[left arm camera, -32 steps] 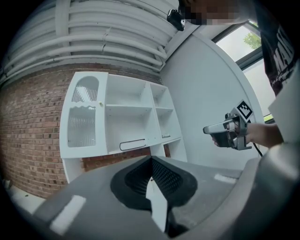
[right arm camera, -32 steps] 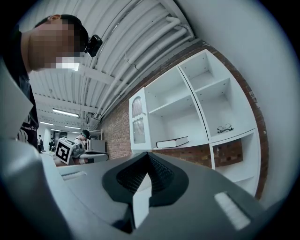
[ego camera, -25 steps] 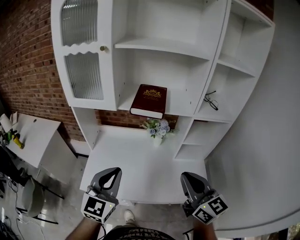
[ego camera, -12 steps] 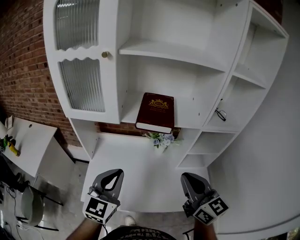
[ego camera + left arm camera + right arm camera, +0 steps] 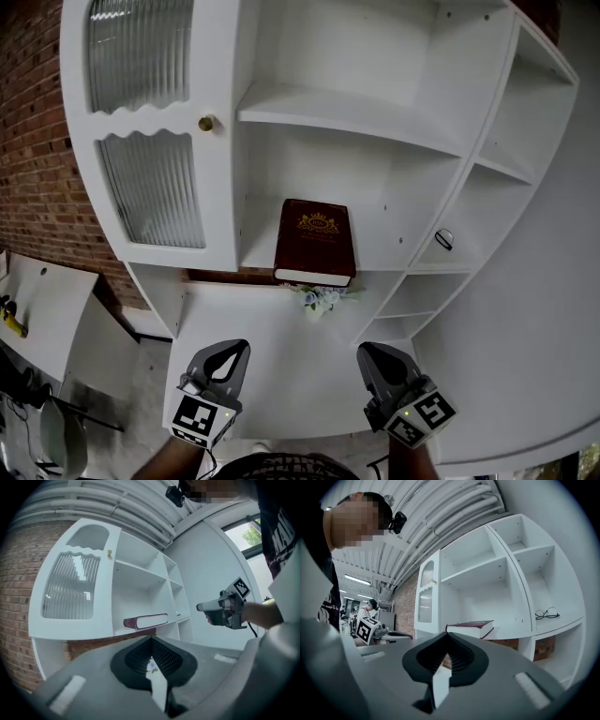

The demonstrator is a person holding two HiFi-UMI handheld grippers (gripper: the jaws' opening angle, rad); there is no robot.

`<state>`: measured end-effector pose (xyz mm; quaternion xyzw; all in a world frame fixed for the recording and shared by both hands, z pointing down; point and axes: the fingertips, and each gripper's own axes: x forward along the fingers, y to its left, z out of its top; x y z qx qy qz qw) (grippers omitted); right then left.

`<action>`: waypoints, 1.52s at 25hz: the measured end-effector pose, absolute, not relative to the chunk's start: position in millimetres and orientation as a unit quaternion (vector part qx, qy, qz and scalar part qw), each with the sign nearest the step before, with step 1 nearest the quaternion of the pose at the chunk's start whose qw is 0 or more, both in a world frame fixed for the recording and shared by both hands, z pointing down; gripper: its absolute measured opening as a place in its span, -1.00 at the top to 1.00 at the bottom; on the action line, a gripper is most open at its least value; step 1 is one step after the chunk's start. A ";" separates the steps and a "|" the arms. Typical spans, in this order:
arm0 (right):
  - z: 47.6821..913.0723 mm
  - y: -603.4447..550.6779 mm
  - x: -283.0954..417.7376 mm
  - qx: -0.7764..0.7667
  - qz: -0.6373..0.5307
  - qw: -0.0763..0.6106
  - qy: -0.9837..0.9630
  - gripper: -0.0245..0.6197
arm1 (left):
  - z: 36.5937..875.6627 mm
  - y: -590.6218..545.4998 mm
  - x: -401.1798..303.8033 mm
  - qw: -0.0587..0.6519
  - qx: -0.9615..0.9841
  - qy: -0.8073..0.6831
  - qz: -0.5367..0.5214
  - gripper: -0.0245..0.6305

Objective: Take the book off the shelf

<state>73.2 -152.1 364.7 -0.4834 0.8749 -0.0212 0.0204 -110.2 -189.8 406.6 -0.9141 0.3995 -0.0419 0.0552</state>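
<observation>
A dark red book with a gold crest lies flat on the lower middle shelf of a white unit, its page edge jutting past the front. Both grippers hang low, well short of it. My left gripper is shut and empty, below and left of the book. Shut and empty too, my right gripper is below and right of it. In the left gripper view the book shows side-on above the jaws. It sits just above the jaws in the right gripper view.
A ribbed-glass cabinet door with a brass knob stands left of the book. Glasses lie on the right side shelf. A small flower vase sits on the white desk top under the book. A brick wall lies left.
The shelf unit looms larger and the book has slid lower in view, so the view has come closer. Both grippers keep their low places, still shut.
</observation>
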 end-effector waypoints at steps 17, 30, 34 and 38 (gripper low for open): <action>356.4 -194.0 96.4 -0.506 -0.021 0.014 0.862 0.85 | 403.4 -229.7 -95.0 0.034 -0.914 0.403 -0.029 0.93; 346.5 -271.1 113.0 -0.451 -0.037 0.018 0.892 0.85 | 390.2 -287.2 -77.7 0.038 -0.885 0.464 -0.023 0.76; 350.1 -293.4 115.6 -0.435 -0.062 0.021 0.898 0.76 | 380.0 -302.1 -65.7 0.044 -0.888 0.457 -0.020 0.60; 348.8 -306.4 113.2 -0.407 -0.100 0.039 0.907 0.56 | 377.8 -312.2 -57.5 0.031 -0.894 0.446 -0.014 0.48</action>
